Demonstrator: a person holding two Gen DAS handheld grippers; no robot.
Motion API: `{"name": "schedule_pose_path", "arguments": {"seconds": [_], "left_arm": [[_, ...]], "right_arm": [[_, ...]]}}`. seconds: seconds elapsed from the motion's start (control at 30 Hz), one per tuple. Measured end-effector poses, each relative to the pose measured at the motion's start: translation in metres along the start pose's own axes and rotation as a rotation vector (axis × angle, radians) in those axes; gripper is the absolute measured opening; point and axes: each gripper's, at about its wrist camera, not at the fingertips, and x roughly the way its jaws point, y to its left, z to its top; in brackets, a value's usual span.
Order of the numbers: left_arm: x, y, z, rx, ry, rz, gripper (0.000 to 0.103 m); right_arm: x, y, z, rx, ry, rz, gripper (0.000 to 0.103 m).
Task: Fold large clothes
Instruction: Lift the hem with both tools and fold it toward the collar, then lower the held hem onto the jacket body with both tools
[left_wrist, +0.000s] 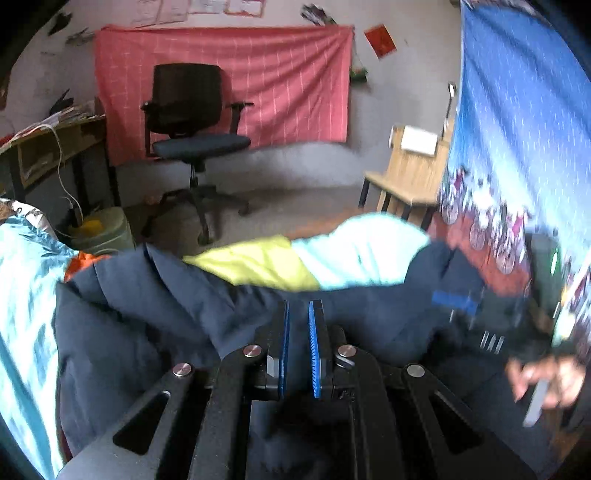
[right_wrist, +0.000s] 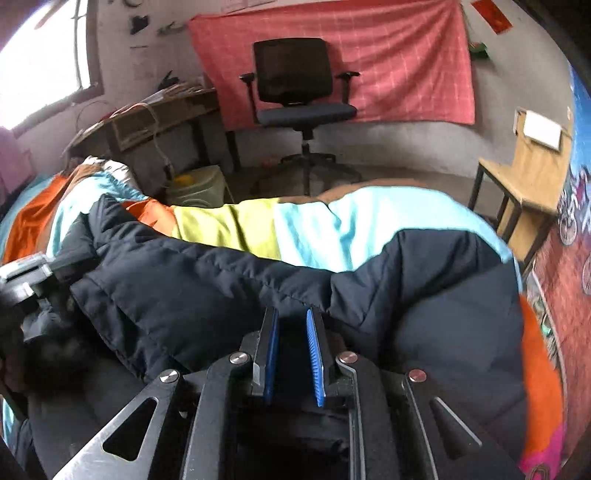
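Observation:
A large dark navy padded jacket (left_wrist: 155, 302) lies on a bed with a colour-block cover (left_wrist: 354, 251). My left gripper (left_wrist: 299, 306) is over the jacket, its blue-padded jaws narrowly apart with navy fabric between them. In the right wrist view the jacket (right_wrist: 207, 288) spreads across the bed cover (right_wrist: 332, 229). My right gripper (right_wrist: 291, 314) sits over the jacket's middle, jaws narrowly apart with dark fabric between them. The left gripper's body (right_wrist: 26, 277) shows at that view's left edge. The right hand (left_wrist: 546, 380) shows blurred in the left view.
A black office chair (right_wrist: 299, 96) stands beyond the bed before a red cloth on the wall (right_wrist: 388, 48). A cluttered desk (right_wrist: 147, 118) is at the left, a green bin (right_wrist: 199, 188) below it. A wooden chair (right_wrist: 528, 177) and a blue patterned hanging (left_wrist: 517, 110) are at the right.

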Motion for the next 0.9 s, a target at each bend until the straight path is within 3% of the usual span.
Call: {"name": "schedule_pose_path", "arguments": {"seconds": [0.07,0.13,0.17,0.4,0.53,0.7,0.8,0.87,0.9], "left_arm": [[0.011,0.009,0.012,-0.028,0.017,0.059,0.008],[0.041,0.023,0.014,-0.056,0.133,0.166,0.008],[0.052,0.031,0.011,-0.087,0.180,0.177,0.008],[0.091,0.076,0.001,-0.322,0.281,0.104,0.008],[0.102,0.090,-0.002,-0.362,0.294,0.101,0.008],[0.084,0.093,0.001,-0.391,0.220,0.059,0.007],[0.045,0.082,0.009,-0.344,0.090,0.047,0.007],[0.026,0.066,0.017,-0.290,0.017,-0.027,0.013],[0.022,0.056,0.021,-0.263,0.019,-0.068,0.015]], "right_arm": [[0.005,-0.002,-0.005,-0.006,0.001,-0.007,0.015],[0.013,-0.003,-0.006,-0.007,0.016,-0.021,0.014],[0.017,-0.004,-0.006,-0.008,0.023,-0.027,0.014],[0.041,-0.012,-0.002,0.036,0.090,0.019,0.014],[0.054,-0.023,-0.002,0.098,0.122,0.075,0.013],[0.063,-0.029,-0.002,0.133,0.137,0.094,0.012],[0.055,-0.028,-0.004,0.134,0.104,0.094,0.013],[0.048,-0.027,-0.006,0.136,0.076,0.092,0.015],[0.038,-0.025,-0.005,0.129,0.052,0.081,0.015]]}}
